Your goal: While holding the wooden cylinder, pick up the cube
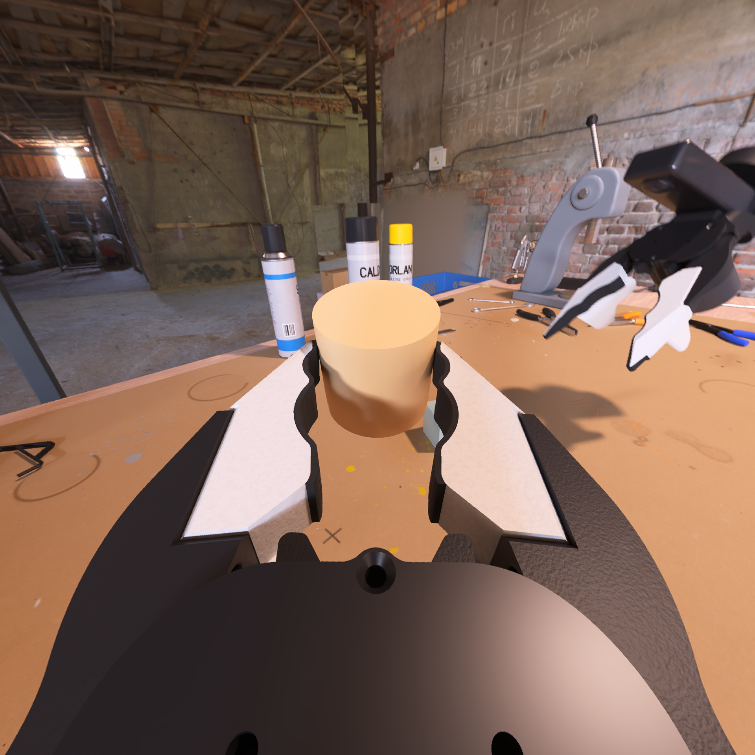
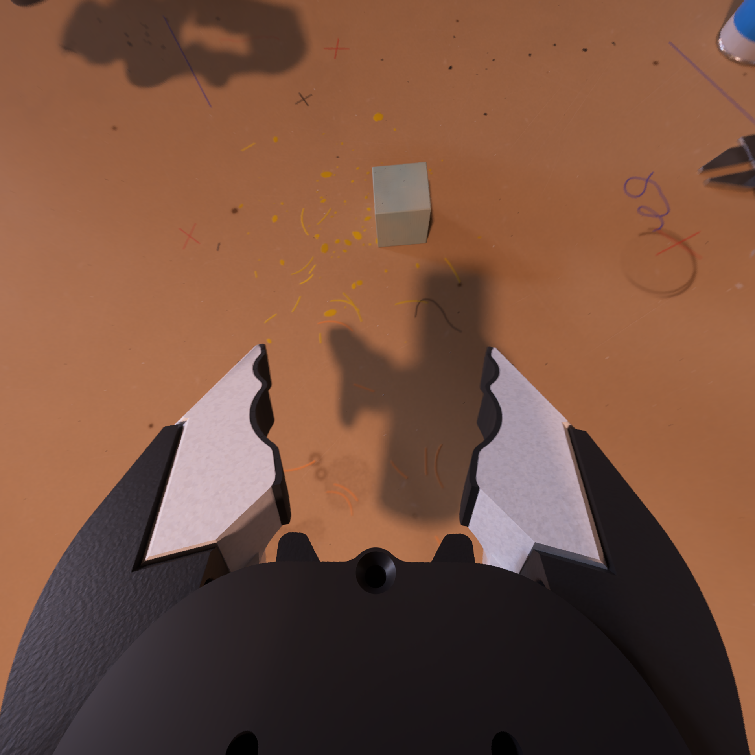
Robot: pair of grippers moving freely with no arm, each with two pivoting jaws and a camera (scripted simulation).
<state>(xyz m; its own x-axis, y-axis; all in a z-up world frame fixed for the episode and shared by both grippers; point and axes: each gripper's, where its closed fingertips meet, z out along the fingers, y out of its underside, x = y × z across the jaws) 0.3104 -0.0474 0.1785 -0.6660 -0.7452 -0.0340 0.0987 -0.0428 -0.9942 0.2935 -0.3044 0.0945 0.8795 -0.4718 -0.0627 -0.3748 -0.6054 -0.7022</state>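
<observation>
My left gripper (image 1: pixel 375 347) is shut on a pale wooden cylinder (image 1: pixel 376 355) and holds it upright above the brown table (image 1: pixel 122 470). A small pale grey-green cube (image 2: pixel 401 203) sits on the table; in the left wrist view only a corner of the cube (image 1: pixel 432 425) shows behind the cylinder. My right gripper (image 2: pixel 375 351) is open and empty, above the table, with the cube ahead of its fingertips and a little to the right. The right gripper also shows in the left wrist view (image 1: pixel 592 347), in the air at the right, jaws apart.
Three spray cans (image 1: pixel 282 286) stand near the table's far edge, with a blue crate (image 1: pixel 445 282) beside them. A grey press (image 1: pixel 572 228), wrenches and pliers (image 1: pixel 723 335) lie at the back right. In the right wrist view, pliers tips (image 2: pixel 731 167) and a can base (image 2: pixel 739 36) sit at the right edge.
</observation>
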